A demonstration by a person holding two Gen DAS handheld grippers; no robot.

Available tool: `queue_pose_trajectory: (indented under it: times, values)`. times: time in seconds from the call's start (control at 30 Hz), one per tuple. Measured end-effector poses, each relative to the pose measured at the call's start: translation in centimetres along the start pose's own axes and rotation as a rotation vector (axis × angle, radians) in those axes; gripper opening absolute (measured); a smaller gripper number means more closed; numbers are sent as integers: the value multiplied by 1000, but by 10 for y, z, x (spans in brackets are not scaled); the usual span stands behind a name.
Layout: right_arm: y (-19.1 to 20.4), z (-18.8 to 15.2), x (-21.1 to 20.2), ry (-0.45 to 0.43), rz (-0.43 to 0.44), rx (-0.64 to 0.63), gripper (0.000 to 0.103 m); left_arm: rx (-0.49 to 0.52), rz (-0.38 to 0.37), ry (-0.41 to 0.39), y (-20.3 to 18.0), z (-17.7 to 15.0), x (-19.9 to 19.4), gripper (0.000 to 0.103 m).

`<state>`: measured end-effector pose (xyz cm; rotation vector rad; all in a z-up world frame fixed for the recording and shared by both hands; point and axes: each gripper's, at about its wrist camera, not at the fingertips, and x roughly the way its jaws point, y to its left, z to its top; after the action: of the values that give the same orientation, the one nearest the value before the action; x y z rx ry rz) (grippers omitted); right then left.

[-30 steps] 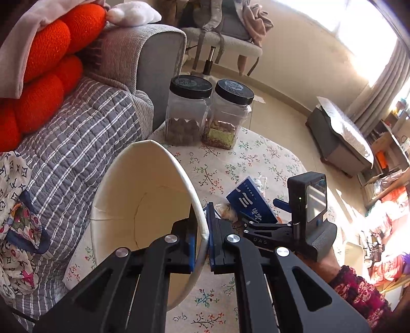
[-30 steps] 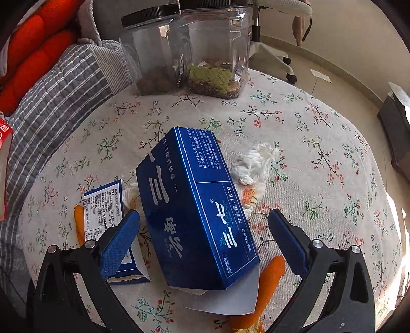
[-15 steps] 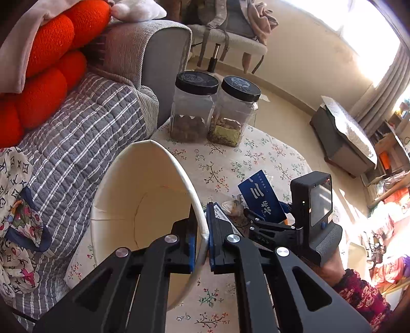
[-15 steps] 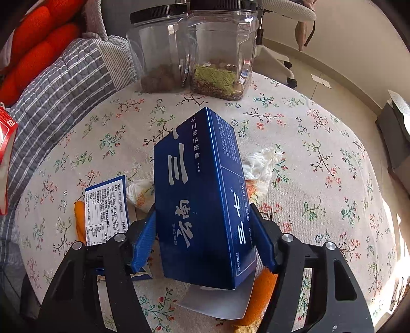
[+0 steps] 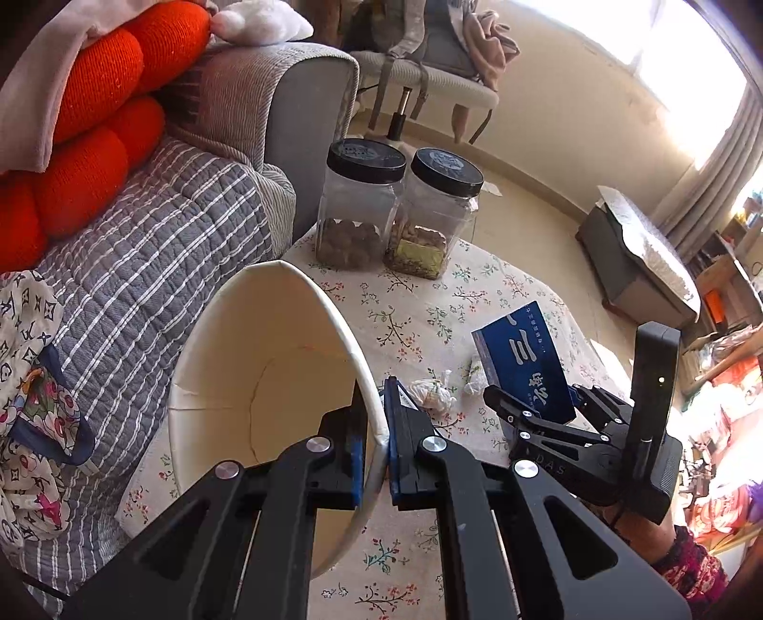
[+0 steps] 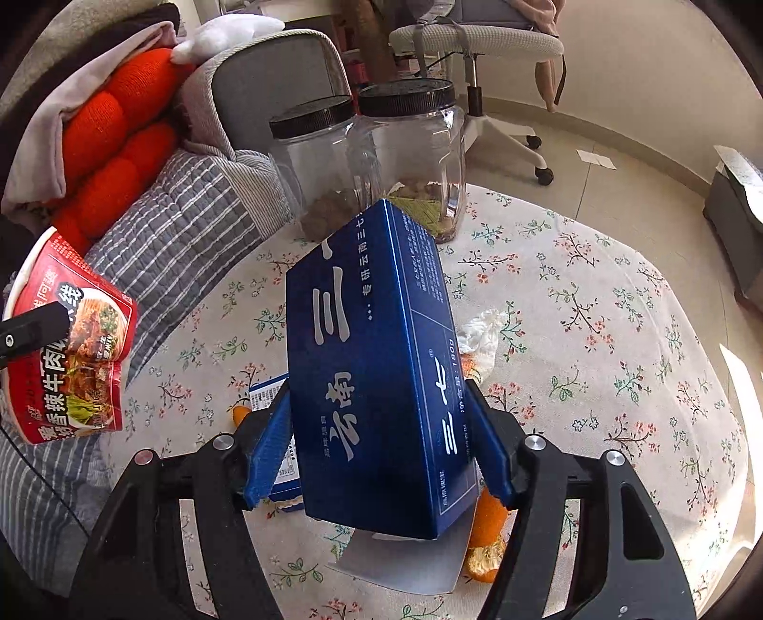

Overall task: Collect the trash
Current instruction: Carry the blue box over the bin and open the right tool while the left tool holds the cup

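My left gripper (image 5: 376,429) is shut on the rim of a white paper noodle bowl (image 5: 267,362), tilted on its side with its mouth toward the camera. The bowl's red printed outside (image 6: 71,343) shows at the left of the right wrist view. My right gripper (image 6: 379,453) is shut on a dark blue box (image 6: 376,372), both pads pressing its long sides, and holds it above the table. In the left wrist view the right gripper (image 5: 539,405) and the blue box (image 5: 524,362) sit to the right of the bowl. Orange peel (image 6: 486,539), a crumpled tissue (image 6: 481,334) and a small blue-and-white carton (image 6: 267,396) lie underneath.
Two clear jars with black lids (image 5: 357,205) (image 5: 438,214) stand at the far edge of the round floral-cloth table (image 6: 596,334). A grey striped sofa (image 5: 157,248) with orange cushions borders the left. Small wrappers (image 5: 431,393) lie near the bowl. An office chair (image 6: 477,43) stands behind.
The right gripper's jaws closed on the blue box, then raised it off the table and tilted it upright. The left gripper and bowl stayed put.
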<state>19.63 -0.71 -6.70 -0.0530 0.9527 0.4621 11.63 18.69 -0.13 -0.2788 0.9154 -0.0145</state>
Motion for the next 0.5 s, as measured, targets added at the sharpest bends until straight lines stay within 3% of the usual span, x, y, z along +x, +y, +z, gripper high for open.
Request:
queue_pose_trajectory:
  times: [0.5]
  values:
    - [-23,-18,-65,-112,-43,90,65,26,-38,-50,-33,-4,-19,7]
